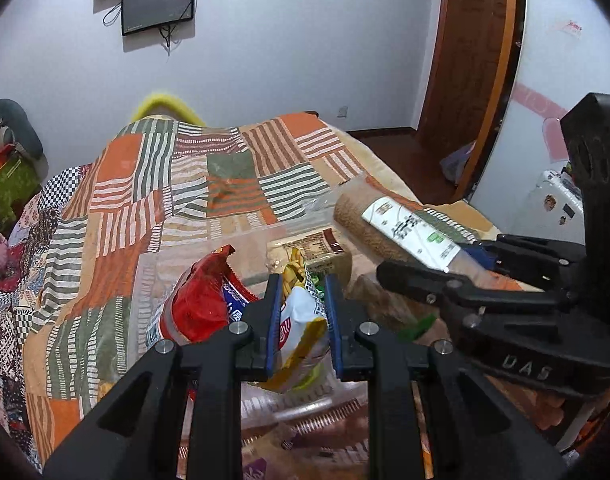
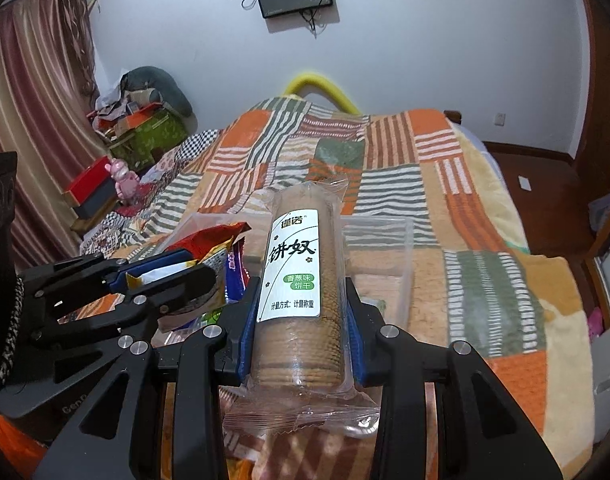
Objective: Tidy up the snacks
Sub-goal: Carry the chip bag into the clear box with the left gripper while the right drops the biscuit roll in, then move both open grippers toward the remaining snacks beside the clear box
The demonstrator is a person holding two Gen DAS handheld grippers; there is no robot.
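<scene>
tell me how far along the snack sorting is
Done: nothing looks clearly put away yet. In hand: the right gripper is shut on a roll of biscuits, and the left gripper is shut on a white and yellow snack packet. Left: a red bag and other packets, beside a clear plastic bin on the bed.

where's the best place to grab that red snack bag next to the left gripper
Probably the crumpled top edge of the red snack bag: it sticks up free, thin enough for the jaws, while its puffy body would slip. Come from above on its open left side, since the left gripper, shut on a white and yellow packet, crowds its right side. A gripper must be freed first.
</scene>
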